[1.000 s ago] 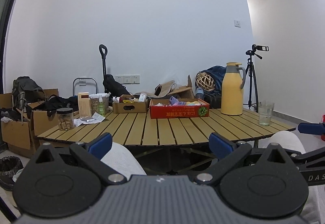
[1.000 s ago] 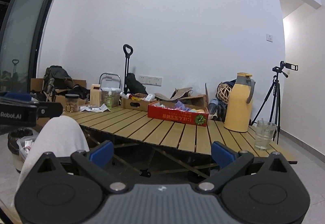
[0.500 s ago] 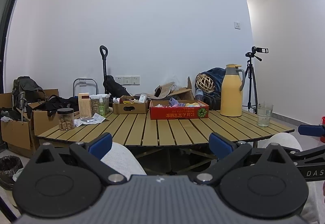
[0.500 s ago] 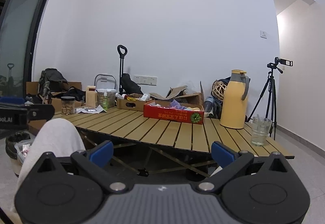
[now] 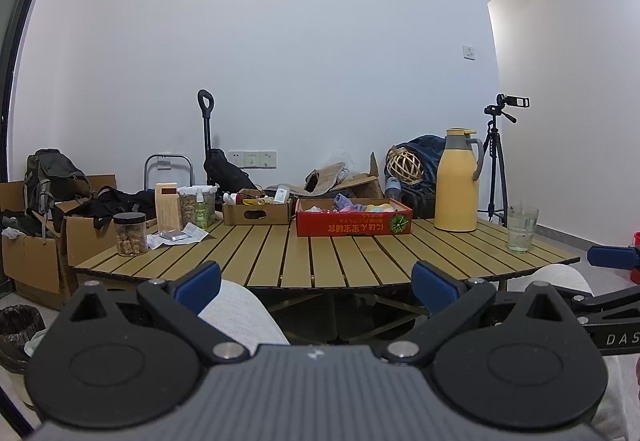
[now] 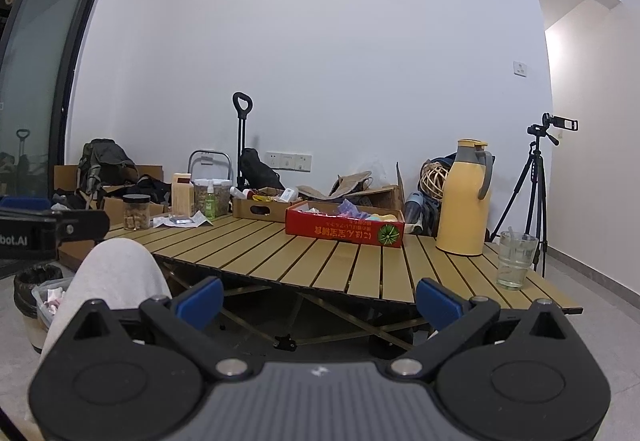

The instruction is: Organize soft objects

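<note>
A red cardboard box [image 5: 354, 227] stands at the far middle of the slatted wooden table [image 5: 320, 257]. It holds several soft things in purple, yellow and white [image 5: 356, 206]. It also shows in the right wrist view [image 6: 344, 230]. My left gripper [image 5: 316, 283] is open and empty, low in front of the table's near edge. My right gripper [image 6: 318, 299] is open and empty, also low before the table. Both are far from the box.
A yellow thermos jug [image 5: 456, 181], a glass of water [image 5: 522, 229], a brown box of small items [image 5: 258, 211], jars [image 5: 130, 233] and papers stand on the table. The person's knees [image 5: 240, 311] are close below. Cardboard boxes, bags, a bin and a tripod [image 5: 498, 161] surround it.
Both grippers have tilted and shifted slightly, so the table looks a little lower and nearer. Both stay open and empty.
</note>
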Motion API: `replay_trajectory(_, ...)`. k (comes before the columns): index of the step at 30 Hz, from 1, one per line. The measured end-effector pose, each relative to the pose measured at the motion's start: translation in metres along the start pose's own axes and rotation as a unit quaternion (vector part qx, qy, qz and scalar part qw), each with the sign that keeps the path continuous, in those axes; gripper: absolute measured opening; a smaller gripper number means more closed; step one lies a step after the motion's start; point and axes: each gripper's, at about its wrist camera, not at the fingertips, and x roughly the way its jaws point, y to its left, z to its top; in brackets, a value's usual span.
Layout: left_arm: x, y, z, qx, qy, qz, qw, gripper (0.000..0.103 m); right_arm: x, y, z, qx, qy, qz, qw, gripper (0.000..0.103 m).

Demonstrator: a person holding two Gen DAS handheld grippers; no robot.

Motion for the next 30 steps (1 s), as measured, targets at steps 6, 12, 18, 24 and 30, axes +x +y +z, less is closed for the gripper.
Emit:
replay_trajectory(6,0.0005,0.0001,-0.0005,0.0,0.001,-0.001,1.0,0.103,0.0006,0.0001,-0.0009,0.002,-0.002,-0.001,1.0,0.103)
replay_trajectory(12,0.0005,0.0006,0.0008,-0.001,0.0,-0.001,1.0,0.103,0.0014,0.0024,-0.0005,-0.001,-0.001,0.004,1.0,0.103)
replay_trajectory(18,0.0005,-0.0026,0.0025,0.0,-0.001,-0.001,1.0,0.103,-0.001,0.0033,0.0,-0.003,-0.007,0.002,1.0,0.103)
replay_trajectory(24,0.0008,-0.0033,0.0028,-0.005,0.0,-0.008,1.0,0.103,-0.0011,0.0016,0.0007,0.0,-0.009,0.003,1.0,0.103)
replay_trajectory(30,0.003,-0.0049,0.0027,-0.009,0.0,-0.007,0.9999,0.103,-0.0006,0.0038,0.0008,-0.003,-0.007,0.004,1.0,0.103)
